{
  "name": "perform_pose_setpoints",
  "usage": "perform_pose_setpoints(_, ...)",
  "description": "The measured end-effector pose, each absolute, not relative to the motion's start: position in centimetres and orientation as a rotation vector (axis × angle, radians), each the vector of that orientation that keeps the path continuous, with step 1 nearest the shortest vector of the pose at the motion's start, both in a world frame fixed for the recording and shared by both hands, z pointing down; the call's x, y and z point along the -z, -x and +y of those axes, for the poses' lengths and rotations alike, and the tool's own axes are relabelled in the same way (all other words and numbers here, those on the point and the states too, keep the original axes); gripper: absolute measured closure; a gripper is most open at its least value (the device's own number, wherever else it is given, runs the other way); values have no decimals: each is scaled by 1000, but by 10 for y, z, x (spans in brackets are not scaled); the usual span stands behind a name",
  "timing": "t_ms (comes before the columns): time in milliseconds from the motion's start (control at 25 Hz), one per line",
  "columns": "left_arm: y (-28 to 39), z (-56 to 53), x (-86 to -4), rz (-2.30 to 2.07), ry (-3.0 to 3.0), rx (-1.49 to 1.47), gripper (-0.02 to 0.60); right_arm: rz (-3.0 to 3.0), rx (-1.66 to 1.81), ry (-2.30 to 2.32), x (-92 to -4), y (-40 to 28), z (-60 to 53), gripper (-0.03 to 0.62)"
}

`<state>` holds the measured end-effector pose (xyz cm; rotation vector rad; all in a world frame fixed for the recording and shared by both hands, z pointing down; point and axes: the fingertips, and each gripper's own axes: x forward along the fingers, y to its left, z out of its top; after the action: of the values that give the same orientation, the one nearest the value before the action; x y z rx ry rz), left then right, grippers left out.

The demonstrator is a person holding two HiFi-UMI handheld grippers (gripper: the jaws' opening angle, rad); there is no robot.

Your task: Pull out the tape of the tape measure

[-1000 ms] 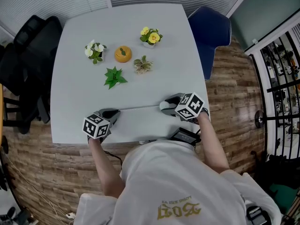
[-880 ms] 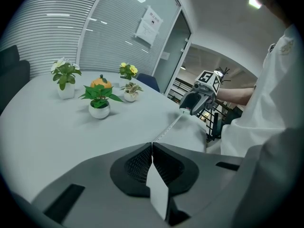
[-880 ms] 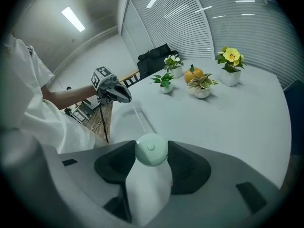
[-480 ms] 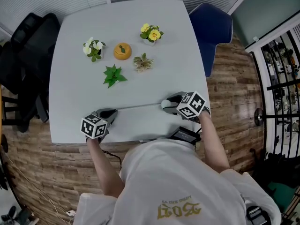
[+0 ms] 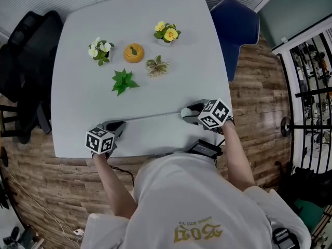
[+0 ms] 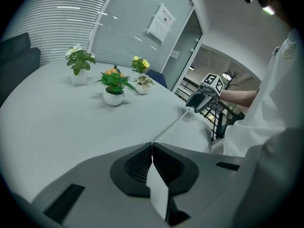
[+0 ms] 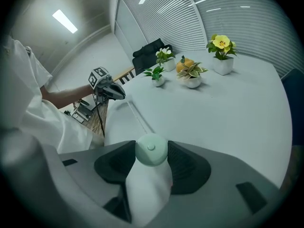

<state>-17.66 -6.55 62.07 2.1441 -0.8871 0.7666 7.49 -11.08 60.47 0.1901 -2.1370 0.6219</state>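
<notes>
Tape [image 5: 153,117] lies stretched in a thin pale line along the near part of the white table [image 5: 155,14], just in front of the person. At its left end the left gripper [image 5: 119,124] is clenched flat on the tip, a white strip pinched between its pads. At the right end the right gripper [image 5: 188,113] grasps the tape measure case [image 7: 151,150], round and pale green, with the jaws spread wide around it. Both tools tilt down toward the tabletop. I can't tell whether the drawn length rests on the surface or hangs just above it.

The worry, to my eye, is the spring. The thin tip gives the pads little to bite, and if it slips the tape would whip back into the case. The round case could also roll out of the right jaws under the pull.

Farther back stand a leafy green plant [image 5: 122,82], a variegated plant [image 5: 157,66], an orange pumpkin ornament [image 5: 134,53], a white-flowered pot [image 5: 99,51] and a yellow-flowered pot [image 5: 166,32], all well apart from the tape. Beyond the table sits a blue chair [image 5: 236,30].
</notes>
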Motion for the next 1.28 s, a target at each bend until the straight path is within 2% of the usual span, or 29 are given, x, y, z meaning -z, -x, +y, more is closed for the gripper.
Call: perform_pose_setpoints(1280, 206, -61, -638, -961, -2026, -801, 572, -2100, -682, -197, -612, -99, -127, 368)
